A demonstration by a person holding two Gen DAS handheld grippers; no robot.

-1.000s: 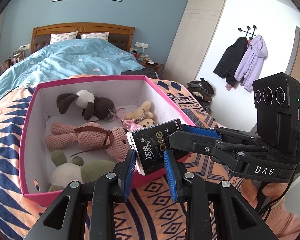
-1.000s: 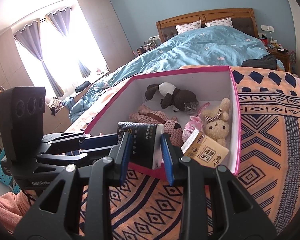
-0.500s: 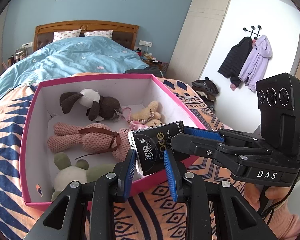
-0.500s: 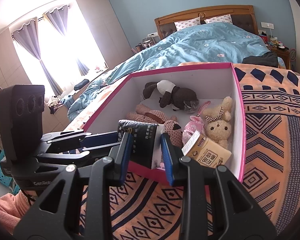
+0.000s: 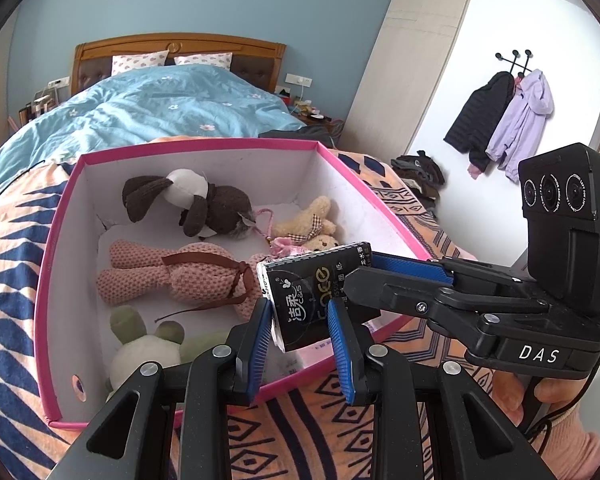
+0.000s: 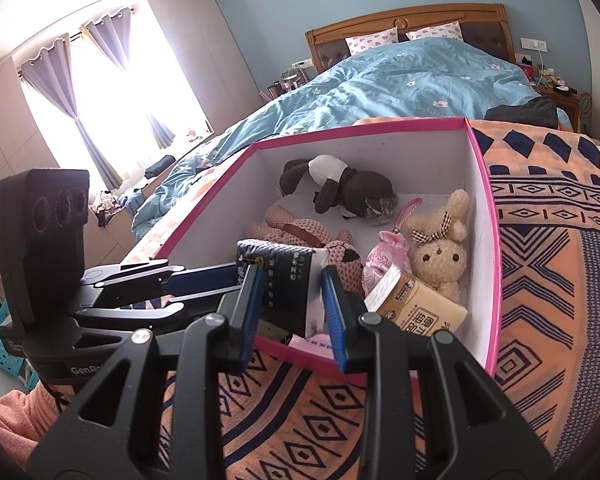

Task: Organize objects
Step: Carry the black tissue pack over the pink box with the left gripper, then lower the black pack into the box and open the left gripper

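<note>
while both tools clamp it | glossy black tissue pack (image 5: 316,292) | above pink-rimmed cardboard box (image 5: 204,145) | knitted, fuzzy plush toys (image 5: 172,276)

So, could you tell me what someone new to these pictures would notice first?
Probably the black tissue pack, clamped at its two ends by the left gripper and the right gripper over the near edge of the pink box. Next come the soft toys inside it: a brown-and-white dog at the back, a pink knitted bunny in the middle and a cream bunny at the right wall.
</note>
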